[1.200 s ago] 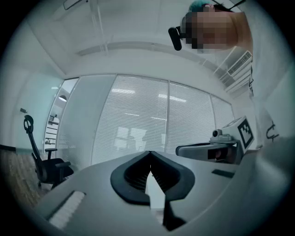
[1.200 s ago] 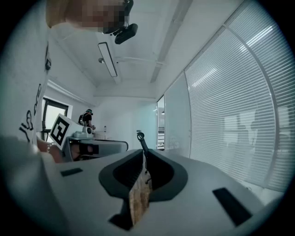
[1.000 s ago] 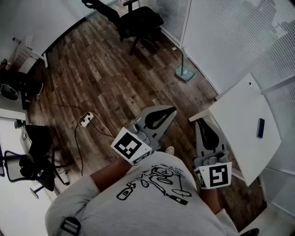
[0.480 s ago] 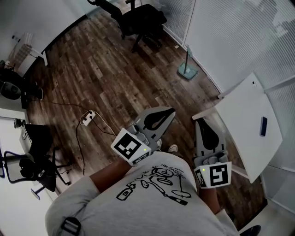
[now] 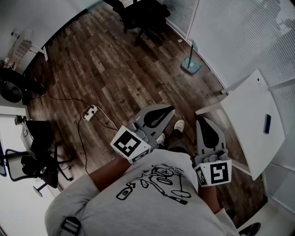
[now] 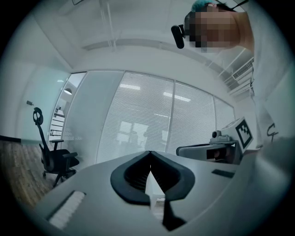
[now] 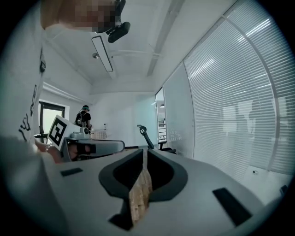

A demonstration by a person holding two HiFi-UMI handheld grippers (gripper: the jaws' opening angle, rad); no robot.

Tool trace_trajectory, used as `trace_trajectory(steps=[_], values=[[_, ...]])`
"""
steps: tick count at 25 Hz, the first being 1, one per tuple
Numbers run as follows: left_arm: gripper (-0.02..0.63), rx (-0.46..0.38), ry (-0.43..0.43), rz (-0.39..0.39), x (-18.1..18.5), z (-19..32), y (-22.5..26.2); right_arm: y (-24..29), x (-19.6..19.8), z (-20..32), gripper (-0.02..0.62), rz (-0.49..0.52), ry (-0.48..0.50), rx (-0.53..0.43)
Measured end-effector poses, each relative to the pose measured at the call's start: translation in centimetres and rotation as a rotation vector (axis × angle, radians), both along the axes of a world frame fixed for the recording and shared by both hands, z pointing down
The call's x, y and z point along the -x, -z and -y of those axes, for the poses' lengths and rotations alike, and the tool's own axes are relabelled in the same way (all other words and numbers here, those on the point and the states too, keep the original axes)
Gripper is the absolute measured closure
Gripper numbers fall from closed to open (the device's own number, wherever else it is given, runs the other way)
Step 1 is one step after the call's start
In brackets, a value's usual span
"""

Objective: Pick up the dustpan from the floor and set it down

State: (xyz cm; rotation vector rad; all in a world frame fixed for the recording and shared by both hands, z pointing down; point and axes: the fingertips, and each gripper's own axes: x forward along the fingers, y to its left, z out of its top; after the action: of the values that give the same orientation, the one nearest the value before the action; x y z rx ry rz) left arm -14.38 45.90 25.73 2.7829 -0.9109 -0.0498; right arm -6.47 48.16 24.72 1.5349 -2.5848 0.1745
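Observation:
The teal dustpan (image 5: 191,65) stands on the wood floor by the blind-covered wall, its thin handle upright, well ahead of both grippers. My left gripper (image 5: 171,109) is held at chest height, pointing toward it, shut and empty; in the left gripper view its tips (image 6: 150,153) meet. My right gripper (image 5: 201,120) sits beside the white table, also shut with nothing held; its tips (image 7: 144,150) touch in the right gripper view. Neither gripper view shows the dustpan.
A white table (image 5: 249,133) with a small dark object (image 5: 268,123) stands at the right. A black office chair (image 5: 143,14) is at the far end, a power strip with cable (image 5: 89,112) on the floor at left, another chair (image 5: 27,166) further left. My shoe (image 5: 179,125) shows between the grippers.
The floor scene has slid upward in the head view, the dustpan up and right. A shoe has stepped forward between the grippers. Both grippers stay shut.

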Motion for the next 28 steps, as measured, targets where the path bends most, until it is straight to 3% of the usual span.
trace_trajectory(steps=[10, 20, 28], values=[[0.604, -0.010, 0.010, 0.017, -2.7, 2.8, -0.3, -0.5, -2.3, 3.2, 0.569, 0.028, 0.019, -0.016], [0.604, -0.039, -0.018, 0.014, -10.4, 6.9, 1.6, 0.6, -9.7, 7.8, 0.569, 0.040, -0.004, -0.038], [0.604, -0.035, 0.029, 0.014, -14.9, 10.3, 1.2, 0.7, -15.4, 10.8, 0.569, 0.043, 0.011, -0.044]])
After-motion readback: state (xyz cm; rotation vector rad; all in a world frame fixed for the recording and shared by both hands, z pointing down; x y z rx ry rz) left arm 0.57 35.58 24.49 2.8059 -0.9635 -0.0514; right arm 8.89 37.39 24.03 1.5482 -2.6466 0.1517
